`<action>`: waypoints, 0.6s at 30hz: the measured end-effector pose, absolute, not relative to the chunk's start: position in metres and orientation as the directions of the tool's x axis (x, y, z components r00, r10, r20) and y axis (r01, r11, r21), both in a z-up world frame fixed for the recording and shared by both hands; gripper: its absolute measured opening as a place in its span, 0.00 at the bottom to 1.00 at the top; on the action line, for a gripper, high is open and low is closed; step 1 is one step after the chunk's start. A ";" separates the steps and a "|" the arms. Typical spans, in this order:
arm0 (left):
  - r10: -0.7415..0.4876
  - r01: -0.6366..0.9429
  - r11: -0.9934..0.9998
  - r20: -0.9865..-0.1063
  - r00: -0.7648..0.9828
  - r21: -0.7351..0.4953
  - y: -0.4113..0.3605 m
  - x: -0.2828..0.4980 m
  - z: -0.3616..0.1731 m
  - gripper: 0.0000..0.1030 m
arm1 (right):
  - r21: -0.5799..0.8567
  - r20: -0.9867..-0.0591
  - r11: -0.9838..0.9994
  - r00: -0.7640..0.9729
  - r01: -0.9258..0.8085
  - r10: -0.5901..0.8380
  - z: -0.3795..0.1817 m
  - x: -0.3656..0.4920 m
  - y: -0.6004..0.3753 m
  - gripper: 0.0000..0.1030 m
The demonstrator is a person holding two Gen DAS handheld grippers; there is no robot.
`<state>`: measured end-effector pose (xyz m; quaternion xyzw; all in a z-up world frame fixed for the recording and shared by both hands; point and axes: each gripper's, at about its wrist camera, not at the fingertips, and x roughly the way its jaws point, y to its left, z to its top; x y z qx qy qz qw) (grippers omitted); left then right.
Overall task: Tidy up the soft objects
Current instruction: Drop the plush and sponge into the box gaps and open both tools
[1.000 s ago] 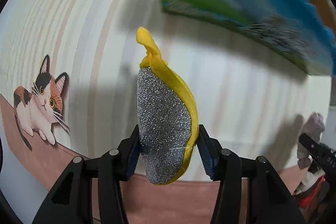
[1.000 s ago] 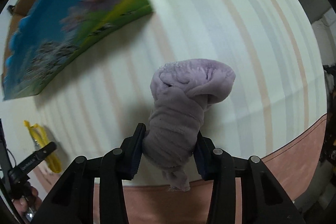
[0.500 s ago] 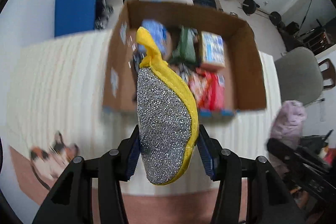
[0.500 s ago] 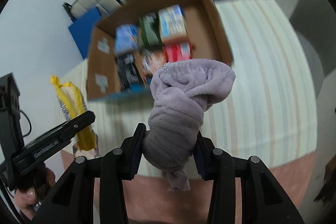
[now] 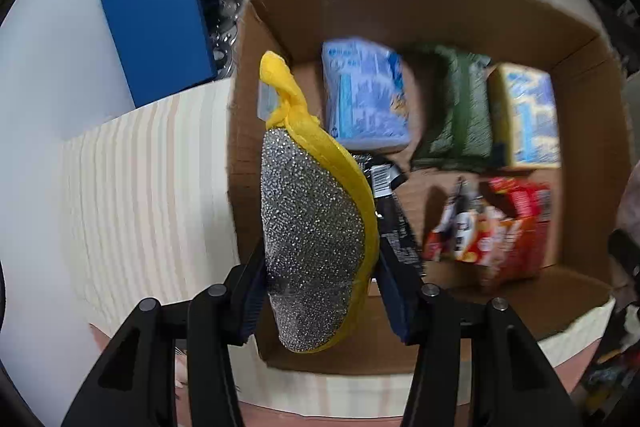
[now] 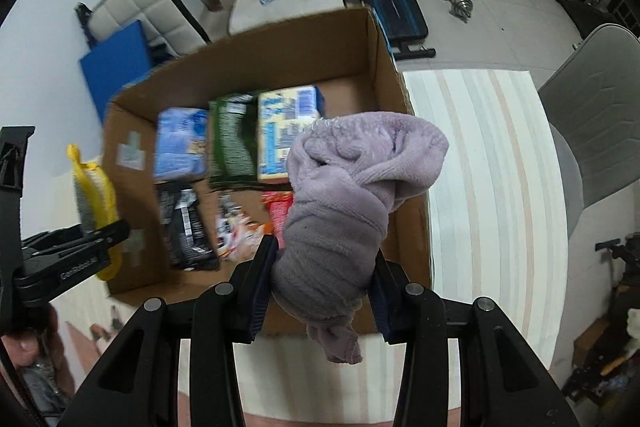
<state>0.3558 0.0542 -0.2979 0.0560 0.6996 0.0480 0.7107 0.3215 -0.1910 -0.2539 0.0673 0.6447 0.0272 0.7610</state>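
My left gripper is shut on a yellow and silver scrub sponge, held upright over the near left part of an open cardboard box. My right gripper is shut on a rolled lilac fleece cloth, held above the box's near right corner. In the right wrist view the left gripper and its sponge show at the left, beside the box's left wall.
The box holds blue packs, a green pack, a yellow-blue pack, red snack bags and a black pouch. It stands on a striped tablecloth. A grey chair is at the right.
Both grippers have tilted and risen from facing the tablecloth to looking down into the cardboard box, then come closer over it. Each keeps hold of its object.
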 end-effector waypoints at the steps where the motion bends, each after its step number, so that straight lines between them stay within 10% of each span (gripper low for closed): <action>1: 0.151 0.012 0.988 -0.989 0.000 0.151 0.055 0.357 -0.305 0.46 | 0.126 -0.981 0.991 0.155 0.050 0.117 -0.262 0.324 -0.191 0.43; 9: 0.110 -0.025 0.993 -0.987 -0.115 0.113 0.067 0.361 -0.344 0.53 | 0.065 -0.992 0.996 0.113 0.054 0.058 -0.308 0.341 -0.180 0.49; 13: 0.058 -0.043 0.997 -0.994 -0.089 0.062 0.070 0.360 -0.338 0.68 | 0.070 -0.992 0.996 0.109 0.054 0.064 -0.307 0.341 -0.178 0.73; 18: 0.038 -0.044 0.998 -0.998 -0.042 0.040 0.065 0.362 -0.322 0.95 | 0.070 -0.991 0.997 0.113 0.042 0.065 -0.299 0.340 -0.174 0.76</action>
